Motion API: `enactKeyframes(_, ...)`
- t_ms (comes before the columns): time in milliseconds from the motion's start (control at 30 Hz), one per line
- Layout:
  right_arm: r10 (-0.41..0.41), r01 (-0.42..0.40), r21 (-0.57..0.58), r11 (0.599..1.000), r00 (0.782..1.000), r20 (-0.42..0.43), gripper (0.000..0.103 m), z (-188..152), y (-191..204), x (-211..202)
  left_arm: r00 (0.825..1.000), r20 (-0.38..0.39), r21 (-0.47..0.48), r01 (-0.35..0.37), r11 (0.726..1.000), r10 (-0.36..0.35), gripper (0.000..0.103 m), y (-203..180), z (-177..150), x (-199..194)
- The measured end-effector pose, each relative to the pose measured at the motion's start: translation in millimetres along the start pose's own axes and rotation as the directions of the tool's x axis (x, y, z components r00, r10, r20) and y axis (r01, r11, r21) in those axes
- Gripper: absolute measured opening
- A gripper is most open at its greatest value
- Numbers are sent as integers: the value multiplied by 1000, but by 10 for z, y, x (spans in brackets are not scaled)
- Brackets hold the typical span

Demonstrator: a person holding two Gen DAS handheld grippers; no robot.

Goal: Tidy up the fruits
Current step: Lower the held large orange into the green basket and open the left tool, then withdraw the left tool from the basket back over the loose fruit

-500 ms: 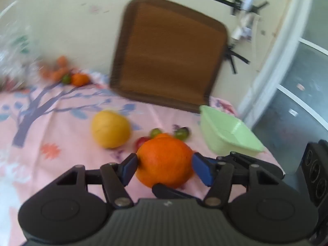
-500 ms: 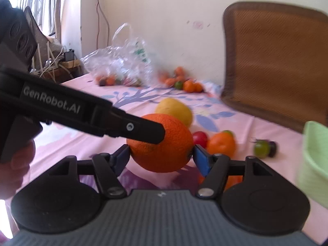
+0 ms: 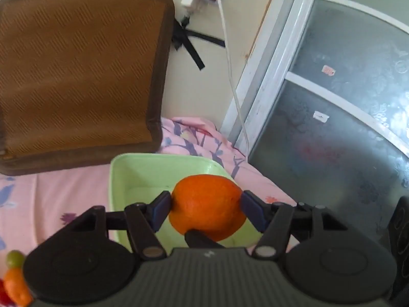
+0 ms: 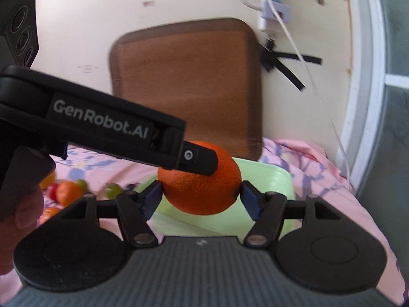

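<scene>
Both grippers are shut on one large orange. In the left wrist view the orange (image 3: 207, 204) sits between the blue pads of my left gripper (image 3: 206, 206), held over the light green tub (image 3: 133, 168). A finger of the right gripper shows under it. In the right wrist view the same orange (image 4: 202, 192) is between the pads of my right gripper (image 4: 200, 195), with the left gripper's black finger (image 4: 199, 160) across its top. The green tub (image 4: 268, 176) lies right behind and below it.
A brown woven cushion (image 3: 76, 69) leans on the wall behind the tub. Several small fruits (image 4: 69, 190) lie on the pink floral cloth (image 3: 51, 194) to the left. A glass door (image 3: 345, 128) and a hanging white cable (image 3: 230, 64) stand at the right.
Both grippers have carried the orange to the right, away from the loose fruits, and now hold it over the green tub. The grip on the orange is unchanged.
</scene>
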State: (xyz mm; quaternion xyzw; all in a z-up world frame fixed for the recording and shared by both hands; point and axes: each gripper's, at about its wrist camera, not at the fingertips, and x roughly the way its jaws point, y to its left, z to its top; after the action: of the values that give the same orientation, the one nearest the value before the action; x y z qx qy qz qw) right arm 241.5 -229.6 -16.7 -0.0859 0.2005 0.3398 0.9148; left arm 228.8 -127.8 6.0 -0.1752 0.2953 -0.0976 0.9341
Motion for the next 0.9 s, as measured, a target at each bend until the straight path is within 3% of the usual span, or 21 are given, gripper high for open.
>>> enactKeyframes(133,-27,26,-5,1000,999,-24,69,-142,-78,63,999,-46,-13,-15,1000,15,67,21,-41,189)
enactKeyframes(300,-62,62,-1,998,998,26,71,-166,-100,25,999,-45,14,-2,1000,2,66,14,-47,143)
enactKeyframes(400,-70,72,-20,997,995,70,71,-190,-29,-103,1000,16,46,7,999,-8,66,-26,-47,-159)
enactKeyframes(533,-13,10,25,1000,993,118,70,-253,82,-343,993,116,72,13,997,-21,71,28,-152,-824)
enactKeyframes(633,90,-95,33,995,988,126,69,-305,238,-475,984,179,67,-39,997,26,74,214,-318,-1391)
enactKeyframes(700,176,-178,13,984,980,97,64,-328,395,-522,972,207,57,-124,991,110,75,400,-454,-1706)
enactKeyframes(800,281,-281,6,960,959,34,57,-377,691,-537,951,191,17,-250,968,242,75,669,-607,-1999)
enactKeyframes(900,335,-335,26,942,942,-6,53,-437,948,-540,939,173,-27,-297,954,298,75,917,-853,-2136)
